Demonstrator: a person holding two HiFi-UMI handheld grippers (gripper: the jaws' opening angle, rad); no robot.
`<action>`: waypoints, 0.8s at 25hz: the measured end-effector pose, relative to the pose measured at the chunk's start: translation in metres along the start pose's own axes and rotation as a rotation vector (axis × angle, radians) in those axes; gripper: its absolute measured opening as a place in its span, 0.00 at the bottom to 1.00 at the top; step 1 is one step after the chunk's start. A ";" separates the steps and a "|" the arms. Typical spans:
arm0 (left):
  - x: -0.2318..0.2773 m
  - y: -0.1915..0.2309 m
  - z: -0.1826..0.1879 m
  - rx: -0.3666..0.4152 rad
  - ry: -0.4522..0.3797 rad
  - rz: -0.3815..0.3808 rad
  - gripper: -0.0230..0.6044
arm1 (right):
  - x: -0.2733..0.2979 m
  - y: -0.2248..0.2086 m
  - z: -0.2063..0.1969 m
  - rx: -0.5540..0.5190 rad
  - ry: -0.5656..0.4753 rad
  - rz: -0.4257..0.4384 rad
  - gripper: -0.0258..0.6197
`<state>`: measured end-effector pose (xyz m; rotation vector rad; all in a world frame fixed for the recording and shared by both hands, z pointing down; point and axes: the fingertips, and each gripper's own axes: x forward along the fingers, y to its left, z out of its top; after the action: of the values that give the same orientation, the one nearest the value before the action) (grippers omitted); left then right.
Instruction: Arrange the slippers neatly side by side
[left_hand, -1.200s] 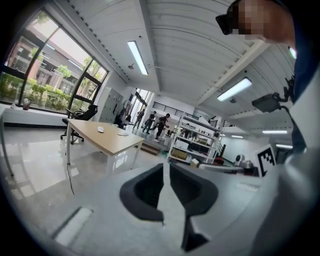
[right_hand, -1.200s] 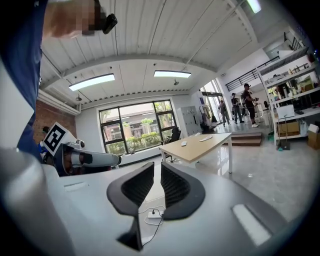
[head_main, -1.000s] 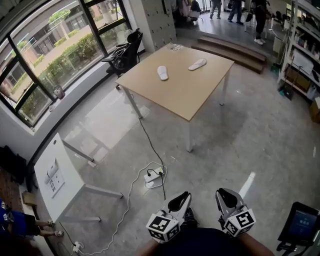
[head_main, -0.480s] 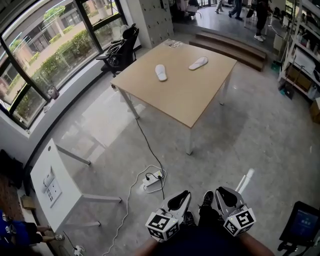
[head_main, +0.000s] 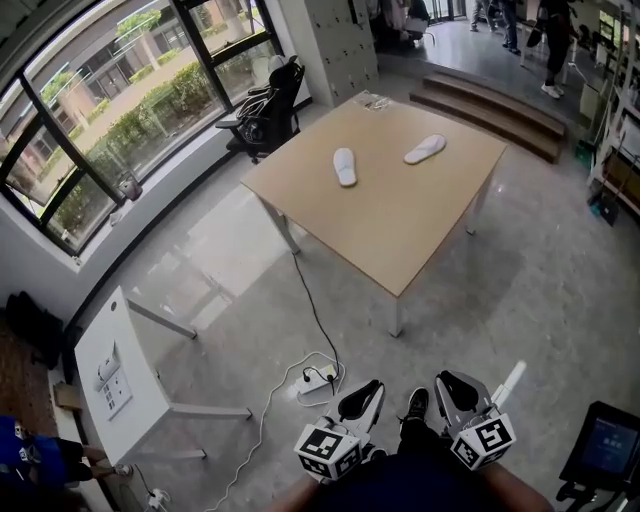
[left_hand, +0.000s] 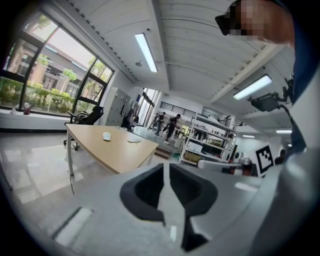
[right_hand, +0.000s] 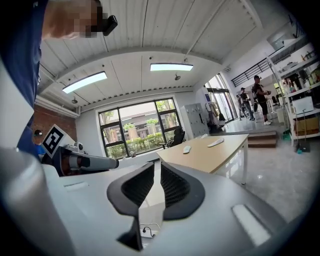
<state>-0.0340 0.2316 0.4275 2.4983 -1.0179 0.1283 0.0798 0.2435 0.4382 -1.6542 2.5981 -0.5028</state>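
Two white slippers lie apart on the far half of a wooden table (head_main: 400, 235). One slipper (head_main: 345, 166) points roughly towards me. The other slipper (head_main: 425, 149) lies at an angle to its right. The same pair shows small in the left gripper view, left slipper (left_hand: 106, 135) and right slipper (left_hand: 133, 140), and in the right gripper view, left slipper (right_hand: 186, 149) and right slipper (right_hand: 215, 142). My left gripper (head_main: 364, 390) and right gripper (head_main: 447, 382) hang close to my body, far from the table. Both are shut with nothing between the jaws.
A power strip (head_main: 318, 380) and its cable lie on the floor between me and the table. A small white table (head_main: 120, 365) stands at the left, an office chair (head_main: 265, 100) behind the wooden table, steps (head_main: 500, 100) beyond it, a screen on a stand (head_main: 605, 450) at lower right.
The view has shifted, so the table and slippers now sit a little further right and lower in the picture. Both grippers keep their place and stay shut.
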 end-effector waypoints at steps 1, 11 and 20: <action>0.010 0.003 0.002 -0.003 0.000 0.000 0.10 | 0.008 -0.007 0.003 -0.002 0.002 0.010 0.11; 0.096 0.013 0.037 0.010 -0.033 0.009 0.10 | 0.057 -0.085 0.042 -0.009 -0.010 0.034 0.11; 0.132 0.022 0.058 0.007 -0.061 0.040 0.10 | 0.083 -0.119 0.059 -0.008 -0.006 0.055 0.11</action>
<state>0.0417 0.1079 0.4156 2.5023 -1.0948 0.0680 0.1595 0.1084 0.4283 -1.5786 2.6372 -0.4848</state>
